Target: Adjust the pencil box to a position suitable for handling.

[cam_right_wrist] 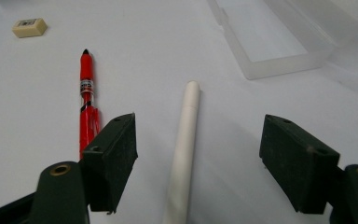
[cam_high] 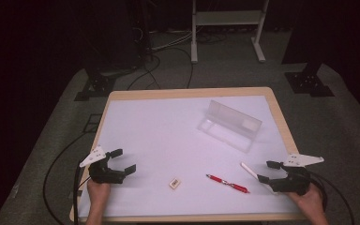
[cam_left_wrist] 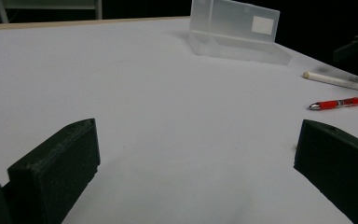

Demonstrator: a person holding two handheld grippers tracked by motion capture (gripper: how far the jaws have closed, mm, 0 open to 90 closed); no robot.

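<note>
A clear plastic pencil case [cam_high: 229,125] [cam_left_wrist: 235,32] [cam_right_wrist: 279,42] lies open right of the table's middle. A red pen [cam_high: 228,183] [cam_left_wrist: 338,103] [cam_right_wrist: 87,105] and a white pen [cam_high: 250,170] [cam_left_wrist: 338,81] [cam_right_wrist: 185,144] lie near the front right. A small eraser [cam_high: 174,183] [cam_right_wrist: 29,27] sits front centre. My right gripper [cam_high: 268,171] [cam_right_wrist: 198,158] is open, the white pen's near end lying between its jaws. My left gripper [cam_high: 123,160] [cam_left_wrist: 193,161] stands open over bare table at the front left, holding nothing.
The table has a white mat [cam_high: 168,136] and a wooden rim [cam_high: 187,93]. Cables [cam_high: 56,164] trail over the grey floor at the left. A white frame's legs [cam_high: 194,42] stand behind the table.
</note>
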